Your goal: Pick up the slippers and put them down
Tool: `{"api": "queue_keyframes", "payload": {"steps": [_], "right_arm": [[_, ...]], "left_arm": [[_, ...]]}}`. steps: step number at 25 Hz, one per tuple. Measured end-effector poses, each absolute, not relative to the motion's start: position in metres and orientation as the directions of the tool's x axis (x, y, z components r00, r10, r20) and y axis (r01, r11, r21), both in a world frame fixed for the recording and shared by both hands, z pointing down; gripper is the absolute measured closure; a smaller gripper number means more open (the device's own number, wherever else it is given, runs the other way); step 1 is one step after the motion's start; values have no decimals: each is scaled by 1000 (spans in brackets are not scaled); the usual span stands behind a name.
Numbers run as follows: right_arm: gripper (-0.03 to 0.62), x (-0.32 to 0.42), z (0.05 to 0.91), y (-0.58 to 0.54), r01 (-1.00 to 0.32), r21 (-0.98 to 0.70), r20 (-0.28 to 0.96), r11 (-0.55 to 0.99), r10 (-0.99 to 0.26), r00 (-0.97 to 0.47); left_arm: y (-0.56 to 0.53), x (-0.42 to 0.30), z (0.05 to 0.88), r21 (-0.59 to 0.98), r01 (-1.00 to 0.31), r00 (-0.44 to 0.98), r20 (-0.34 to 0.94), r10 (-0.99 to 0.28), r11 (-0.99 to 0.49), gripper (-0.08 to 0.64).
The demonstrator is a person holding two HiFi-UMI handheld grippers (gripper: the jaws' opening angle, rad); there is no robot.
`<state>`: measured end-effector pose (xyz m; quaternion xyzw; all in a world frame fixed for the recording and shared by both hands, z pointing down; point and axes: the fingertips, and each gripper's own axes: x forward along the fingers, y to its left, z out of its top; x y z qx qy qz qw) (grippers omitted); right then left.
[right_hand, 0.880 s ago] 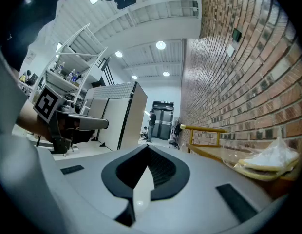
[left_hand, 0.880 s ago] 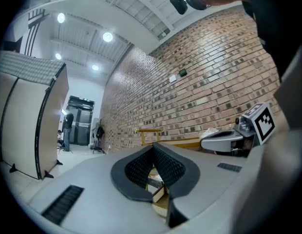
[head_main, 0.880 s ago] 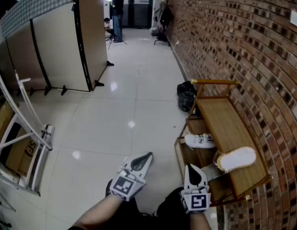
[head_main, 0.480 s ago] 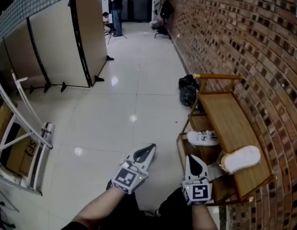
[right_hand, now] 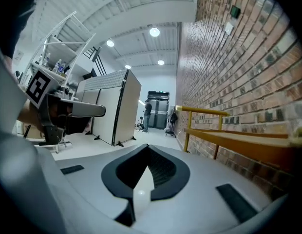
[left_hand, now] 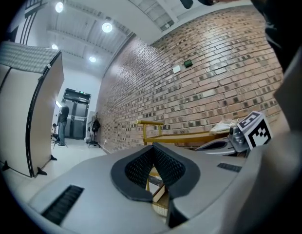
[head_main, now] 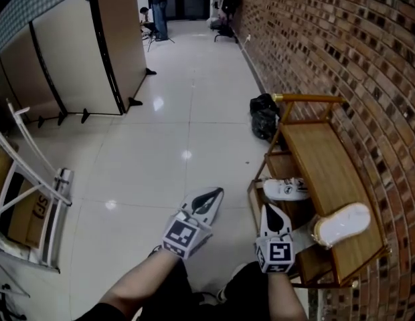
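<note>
One white slipper [head_main: 341, 223] lies sole-up on the near end of the wooden rack's top shelf [head_main: 321, 159]. A second white slipper [head_main: 286, 189] sits on the lower shelf. My left gripper [head_main: 213, 194] hovers over the floor left of the rack, shut and empty. Close beside the rack's near corner is my right gripper [head_main: 271, 210], shut and empty, short of the top slipper. In the left gripper view the shut jaws [left_hand: 153, 147] point level at the rack's yellow rail [left_hand: 150, 126], with the right gripper's marker cube [left_hand: 252, 129] at the right. The right gripper view [right_hand: 147, 150] looks along the rack [right_hand: 224, 138].
A brick wall [head_main: 368, 59] runs behind the rack. A black bag [head_main: 263, 122] lies on the floor at the rack's far end. Folding partitions [head_main: 67, 52] and a white metal frame [head_main: 40, 179] stand to the left. A person [head_main: 158, 5] stands far down the tiled corridor.
The head view has dipped and crept forward, so the rack and slippers sit a little lower and nearer. Both grippers stay shut and have edged slightly forward.
</note>
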<state>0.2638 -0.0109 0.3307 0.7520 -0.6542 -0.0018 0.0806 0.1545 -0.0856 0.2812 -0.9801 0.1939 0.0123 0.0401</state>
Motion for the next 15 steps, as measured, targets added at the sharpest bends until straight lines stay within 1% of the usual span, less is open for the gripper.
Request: {"api": "queue_keyframes", "payload": {"steps": [3,7,15], "right_arm": [[584,275,339,-11,-982,123,124,-144,-979,159],[584,291,356,0,-977,109,152,-183,-968,198],[584,309,386,10,-968,41,185,-246,-951,250]], "left_arm": [[-93,164,290,-64,-379,925,-27,-378,-923,557],[-91,186,304,-63,-343,939,-16,-342,-937,557],[-89,221,341,-36,-285,957,34,-286,-958,557]]}}
